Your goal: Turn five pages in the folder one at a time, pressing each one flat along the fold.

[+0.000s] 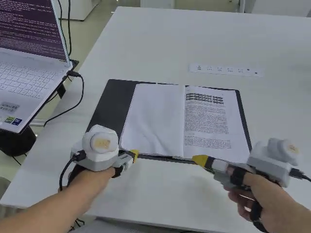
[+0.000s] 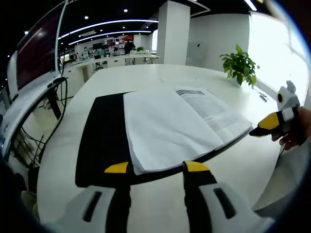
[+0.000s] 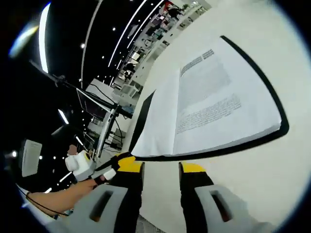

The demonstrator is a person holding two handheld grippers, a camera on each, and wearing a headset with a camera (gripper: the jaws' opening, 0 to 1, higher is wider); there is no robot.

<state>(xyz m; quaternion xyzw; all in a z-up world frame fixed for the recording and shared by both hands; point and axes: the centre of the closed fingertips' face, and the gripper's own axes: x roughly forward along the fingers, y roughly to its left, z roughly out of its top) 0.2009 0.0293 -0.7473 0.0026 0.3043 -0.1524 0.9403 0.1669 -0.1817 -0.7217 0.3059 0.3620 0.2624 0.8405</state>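
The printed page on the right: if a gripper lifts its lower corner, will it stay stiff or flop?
Probably floppy: the printed page looks like thin paper, and the blank page beside it lies bowed. Likely light, easy to crease.

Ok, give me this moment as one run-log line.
folder: open flat | left tongs: open, at near edge by blank page | right tongs: open, at near edge by printed page | holding: nothing

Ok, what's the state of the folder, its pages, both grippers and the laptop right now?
Folder: open, lying flat.
Left page: blank side up, laid down.
Right page: printed side up, laid down.
Left gripper: open, holding nothing.
Right gripper: open, holding nothing.
Laptop: lid up, screen lit.
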